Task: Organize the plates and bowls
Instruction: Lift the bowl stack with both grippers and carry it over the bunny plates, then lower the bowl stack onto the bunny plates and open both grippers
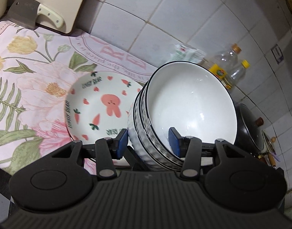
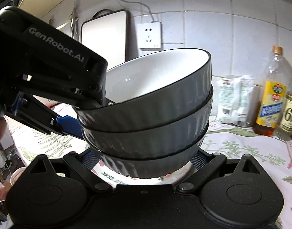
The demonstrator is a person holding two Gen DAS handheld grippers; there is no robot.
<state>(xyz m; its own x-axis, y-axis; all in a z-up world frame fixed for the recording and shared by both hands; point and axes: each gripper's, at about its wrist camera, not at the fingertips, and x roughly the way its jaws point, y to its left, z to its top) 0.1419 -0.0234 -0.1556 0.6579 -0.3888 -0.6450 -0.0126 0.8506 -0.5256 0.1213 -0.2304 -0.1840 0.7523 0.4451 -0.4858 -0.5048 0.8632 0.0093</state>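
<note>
Above floral cloth (image 1: pixel 31 87), both grippers' fingers (image 1: pixel 173 141) clamp three nested empty bowls (image 2: pixel 146 114); rabbit plate (image 1: pixel 100 105) empty.

Ahead of my left gripper the wall (image 1: pixel 184 19) is covered in pale square tiles with darkened grout lines. Beneath it the counter is spread with a floral cloth (image 1: pixel 31 72), pink and yellow blooms with green leaves and some pink lettering. At the far left a cream cutting board (image 1: pixel 56 0) leans against the wall, a cleaver (image 1: pixel 31 13) resting in front of it. To the right, by the wall, stand two clear oil bottles (image 1: pixel 228 64) and a white packet (image 1: pixel 186 54). Ahead of my right gripper a white wall socket (image 2: pixel 149 35) sits on the tiles, a cable running up from it. The light is soft and even.
</note>
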